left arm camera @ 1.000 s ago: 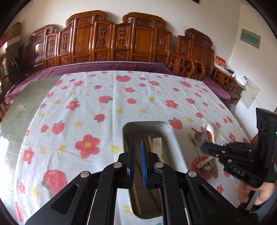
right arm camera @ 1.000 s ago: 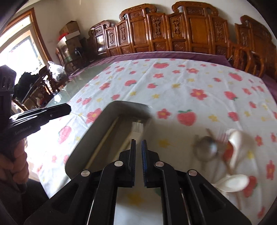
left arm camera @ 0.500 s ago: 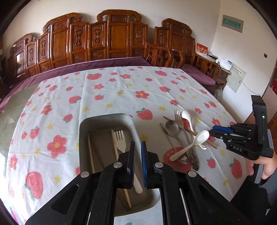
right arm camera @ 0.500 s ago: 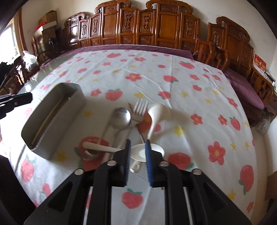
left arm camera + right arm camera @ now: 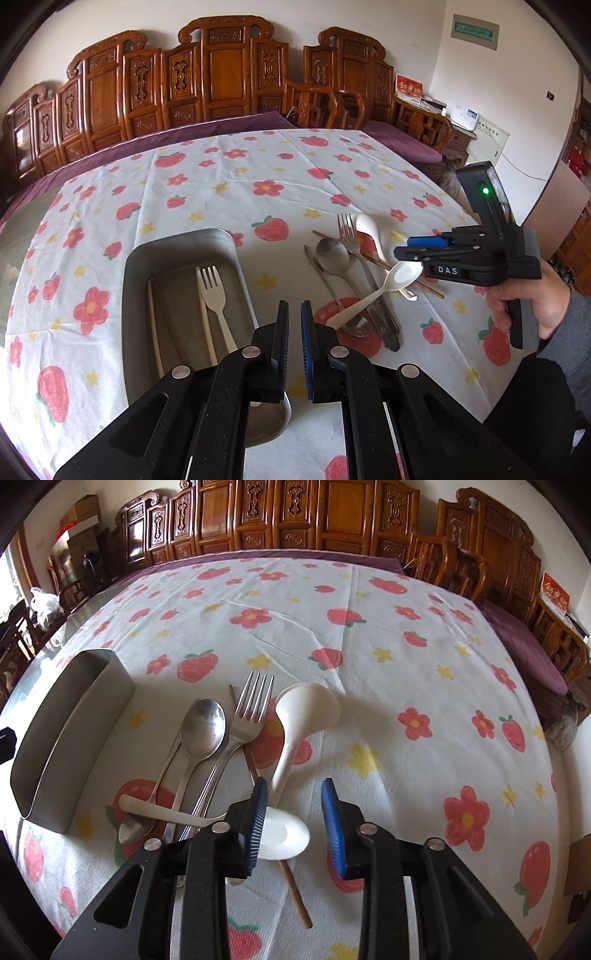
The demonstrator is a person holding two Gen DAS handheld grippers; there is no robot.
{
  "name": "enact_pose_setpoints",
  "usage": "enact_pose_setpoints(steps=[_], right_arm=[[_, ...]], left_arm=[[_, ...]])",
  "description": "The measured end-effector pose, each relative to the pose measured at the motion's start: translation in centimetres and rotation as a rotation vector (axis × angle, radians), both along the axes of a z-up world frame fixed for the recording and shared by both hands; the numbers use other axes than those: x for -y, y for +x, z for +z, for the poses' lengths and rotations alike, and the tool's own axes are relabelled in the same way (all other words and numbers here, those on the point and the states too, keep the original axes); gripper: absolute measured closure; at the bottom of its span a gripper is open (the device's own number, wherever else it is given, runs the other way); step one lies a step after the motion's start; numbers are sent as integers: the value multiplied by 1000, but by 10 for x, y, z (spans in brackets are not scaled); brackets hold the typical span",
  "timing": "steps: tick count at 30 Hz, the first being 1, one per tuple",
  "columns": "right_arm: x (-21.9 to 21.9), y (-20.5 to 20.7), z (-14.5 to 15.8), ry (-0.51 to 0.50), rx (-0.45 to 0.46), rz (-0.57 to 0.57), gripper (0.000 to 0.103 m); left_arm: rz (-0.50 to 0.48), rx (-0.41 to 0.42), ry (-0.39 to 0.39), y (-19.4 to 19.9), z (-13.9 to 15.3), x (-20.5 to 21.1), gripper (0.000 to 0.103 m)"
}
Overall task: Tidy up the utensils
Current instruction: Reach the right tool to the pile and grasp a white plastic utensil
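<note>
Shiny grey metal makes up the tray point(image 5: 236, 258) on my left side, and it sits on the tablecloth point(image 5: 229, 173) with red flowers and strawberries. Inside the tray I see a white plastic fork point(image 5: 216, 295) and two pale chopsticks point(image 5: 155, 325) lying the long way.

My left gripper point(image 5: 294, 314) hangs over the near end of the tray. Its jaws are pressed almost together and nothing is between them.

The rest of the things lie in a pile on the cloth, just to the right of the tray. There is a metal spoon point(image 5: 205, 727), a metal fork point(image 5: 247, 716) beside it, and a brown chopstick point(image 5: 293, 886) under them. A big white spoon point(image 5: 306, 709) lies past the fork, and a small white spoon point(image 5: 280, 834) lies across the metal handles.

My right gripper point(image 5: 293, 819) points down over the bowl of the small white spoon. Its jaws have just been opening, and they stand apart now. The spoon bowl shows between them from above, but the blue pads point(image 5: 332, 819) do not squeeze it. I can see a hand point(image 5: 532, 306) holding this gripper.
</note>
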State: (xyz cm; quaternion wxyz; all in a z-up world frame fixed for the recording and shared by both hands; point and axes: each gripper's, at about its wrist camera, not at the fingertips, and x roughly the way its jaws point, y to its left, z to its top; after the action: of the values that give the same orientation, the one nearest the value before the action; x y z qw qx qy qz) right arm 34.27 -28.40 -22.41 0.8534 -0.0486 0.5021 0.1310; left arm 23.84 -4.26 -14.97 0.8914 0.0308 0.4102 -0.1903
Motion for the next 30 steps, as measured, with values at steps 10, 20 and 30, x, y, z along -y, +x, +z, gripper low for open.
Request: enact_pose_setpoints(steps=[10, 20, 30], right_arm=[[1, -26, -7, 105, -112, 65, 86], [-2, -61, 6, 128, -106, 85, 97], [-7, -70, 13, 123, -114, 119, 100]], left_arm=[[-18, 2, 8, -2, -1, 7, 97], [-13, -3, 25, -2, -5, 7, 97], [-6, -8, 42, -1, -10, 5, 97]])
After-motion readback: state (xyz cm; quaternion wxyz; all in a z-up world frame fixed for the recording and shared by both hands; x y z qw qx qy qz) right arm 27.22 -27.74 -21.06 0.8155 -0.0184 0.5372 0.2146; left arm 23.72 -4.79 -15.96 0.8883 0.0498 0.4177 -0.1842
